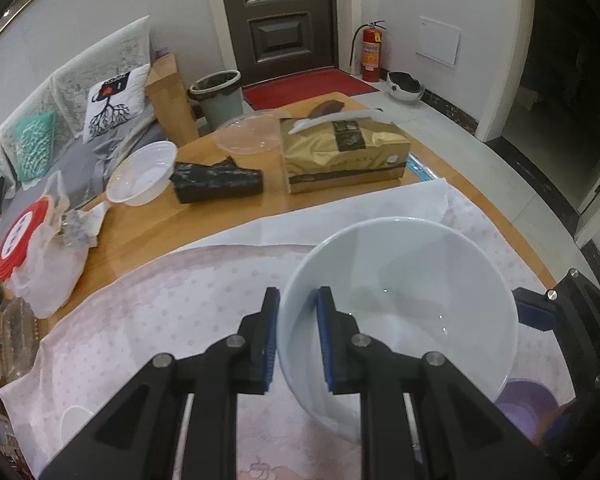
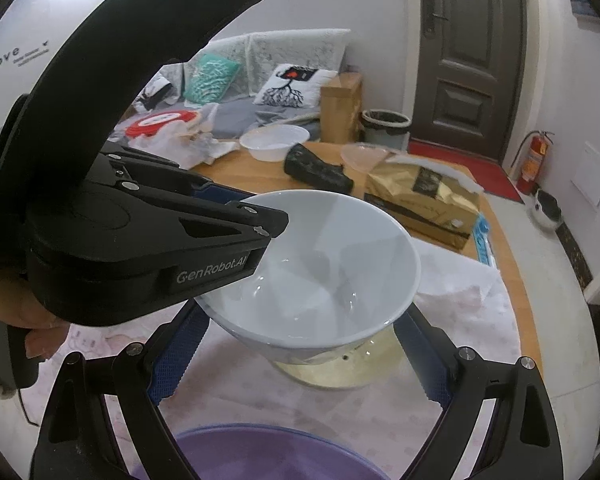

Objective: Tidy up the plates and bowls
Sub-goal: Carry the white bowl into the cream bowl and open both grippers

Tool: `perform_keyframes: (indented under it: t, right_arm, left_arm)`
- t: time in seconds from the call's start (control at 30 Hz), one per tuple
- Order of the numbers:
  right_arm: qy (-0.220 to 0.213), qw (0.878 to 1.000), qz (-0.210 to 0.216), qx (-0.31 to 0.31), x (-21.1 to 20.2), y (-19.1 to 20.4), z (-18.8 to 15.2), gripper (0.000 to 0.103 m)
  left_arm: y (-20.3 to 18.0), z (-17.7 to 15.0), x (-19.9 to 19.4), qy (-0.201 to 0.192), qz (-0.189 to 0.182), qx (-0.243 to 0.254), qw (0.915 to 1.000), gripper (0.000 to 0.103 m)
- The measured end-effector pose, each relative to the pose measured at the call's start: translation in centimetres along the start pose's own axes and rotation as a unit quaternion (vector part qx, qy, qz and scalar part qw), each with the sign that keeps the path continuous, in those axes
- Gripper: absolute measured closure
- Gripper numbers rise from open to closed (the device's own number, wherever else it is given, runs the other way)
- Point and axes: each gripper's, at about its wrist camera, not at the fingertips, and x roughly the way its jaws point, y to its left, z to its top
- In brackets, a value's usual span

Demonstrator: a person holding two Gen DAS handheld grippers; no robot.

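White bowl (image 1: pixel 400 312) rim pinched by left gripper (image 1: pixel 298 340), tilted.

white bowl (image 1: pixel 400 300) upright, rim pinched, above a clear dish (image 2: pixel 340 368)

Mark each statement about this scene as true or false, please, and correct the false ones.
1. The left gripper pinches the rim of the white bowl. True.
2. The right gripper is shut on the bowl. False: its jaws are spread wide on either side of the bowl, not gripping it.
3. A gold tissue pack lies on the wooden table. True.
4. The white bowl holds soup. False: it looks empty.
5. A purple basin shows at the bottom of the right wrist view. True.
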Motion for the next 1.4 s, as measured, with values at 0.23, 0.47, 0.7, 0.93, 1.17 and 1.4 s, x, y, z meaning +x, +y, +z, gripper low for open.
perform_keyframes:
  t: [0.23, 0.47, 0.7, 0.93, 1.17, 1.4]
  right_arm:
    - [0.014, 1.000, -0.004, 0.007, 0.5, -1.1, -0.6, 0.012]
    - [0.026, 1.000, -0.005, 0.004, 1.0, -1.2, -0.9, 0.012]
    - [0.039, 0.999, -0.009, 0.004, 1.8, -1.4, -1.2, 0.012]
    - [0.014, 0.999, 0.002, -0.051, 1.0, 0.9, -0.5, 0.036]
    - [0.010, 0.996, -0.009, -0.087, 1.1, 2.7, -0.5, 0.034]
    - [0.025, 0.999, 0.004, -0.031, 2.2, -0.2, -0.8, 0.033]
  left_arm:
    - [-1.2, 0.0, 1.2, 0.008, 0.000, 0.014, 0.9999, 0.088]
    - [-1.5, -0.2, 2.0, 0.015, 0.011, 0.027, 0.9995, 0.088]
    - [-1.5, -0.5, 2.7, 0.022, 0.015, 0.031, 0.9991, 0.088]
    - [-3.0, -0.8, 2.9, 0.026, 0.015, 0.060, 0.9978, 0.087]
    - [-1.7, -0.7, 2.4, 0.021, 0.004, 0.038, 0.9991, 0.087]
    - [-1.4, -0.9, 2.7, 0.025, 0.002, 0.035, 0.9991, 0.087]
